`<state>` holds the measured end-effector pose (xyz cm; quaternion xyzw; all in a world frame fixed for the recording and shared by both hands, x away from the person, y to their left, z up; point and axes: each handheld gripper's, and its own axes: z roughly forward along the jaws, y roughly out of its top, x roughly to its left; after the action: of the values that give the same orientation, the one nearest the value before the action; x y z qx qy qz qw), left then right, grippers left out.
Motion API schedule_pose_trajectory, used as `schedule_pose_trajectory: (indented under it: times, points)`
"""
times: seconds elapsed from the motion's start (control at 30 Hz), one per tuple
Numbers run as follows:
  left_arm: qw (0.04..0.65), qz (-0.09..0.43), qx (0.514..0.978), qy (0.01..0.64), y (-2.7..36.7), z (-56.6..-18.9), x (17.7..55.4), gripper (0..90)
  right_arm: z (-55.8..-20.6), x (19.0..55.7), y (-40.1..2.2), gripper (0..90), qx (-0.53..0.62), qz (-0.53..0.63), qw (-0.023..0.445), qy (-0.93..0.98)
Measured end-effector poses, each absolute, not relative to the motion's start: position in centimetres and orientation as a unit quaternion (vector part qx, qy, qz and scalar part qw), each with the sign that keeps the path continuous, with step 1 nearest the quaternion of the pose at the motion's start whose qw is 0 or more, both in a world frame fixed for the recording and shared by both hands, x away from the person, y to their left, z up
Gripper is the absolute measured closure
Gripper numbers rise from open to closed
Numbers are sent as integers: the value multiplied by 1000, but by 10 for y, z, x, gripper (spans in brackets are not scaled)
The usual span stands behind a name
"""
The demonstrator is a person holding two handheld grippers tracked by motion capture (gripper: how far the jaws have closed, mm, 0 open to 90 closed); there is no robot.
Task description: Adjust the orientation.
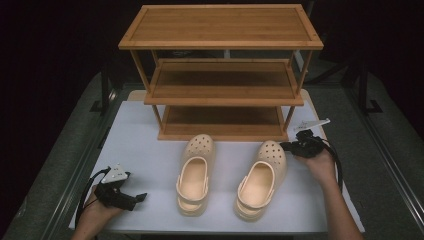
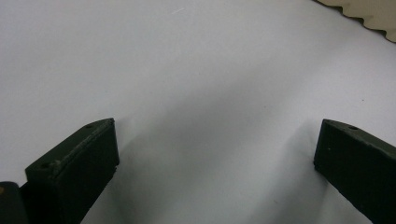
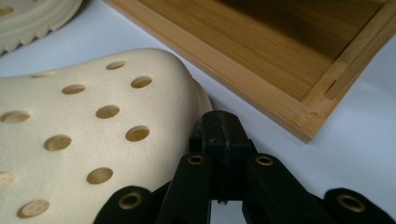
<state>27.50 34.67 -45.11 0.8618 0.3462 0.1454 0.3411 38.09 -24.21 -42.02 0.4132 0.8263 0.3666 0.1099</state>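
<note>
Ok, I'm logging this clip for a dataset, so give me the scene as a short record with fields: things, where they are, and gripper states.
surface: white table top
rack: three-tier wooden shelf rack at the far side of the table, all tiers bare
shoes: left clog and right clog, cream, side by side in front of the rack, toes toward it
left gripper: jaws open, low over bare table, apart from the clogs
right gripper: jaws shut with nothing between them, tips at the toe of the right clog

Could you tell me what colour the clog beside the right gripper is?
The clog is pale cream, dotted with round holes; the right gripper view shows it best.
</note>
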Motion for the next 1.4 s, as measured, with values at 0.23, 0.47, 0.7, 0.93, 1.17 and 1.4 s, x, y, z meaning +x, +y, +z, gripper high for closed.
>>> schedule_pose_trajectory:
  times: [0.23,0.47,0.7,0.93,1.17,1.4]
  points:
    - [341,144,862,346,347,-451,275,0,-413,363,-252,898,427,385,127,809]
    - [341,144,862,346,347,-451,275,0,-416,330,-260,898,433,388,129,803]
    - [341,145,862,346,347,-451,275,0,-421,295,-256,898,423,390,119,809]
    - [341,145,862,346,347,-451,275,0,-430,267,-245,898,412,391,105,816]
    - [341,145,862,346,347,-451,275,0,-433,261,-232,898,394,403,93,821]
    - [340,144,862,346,347,-451,275,0,-436,266,-229,898,386,411,89,821]
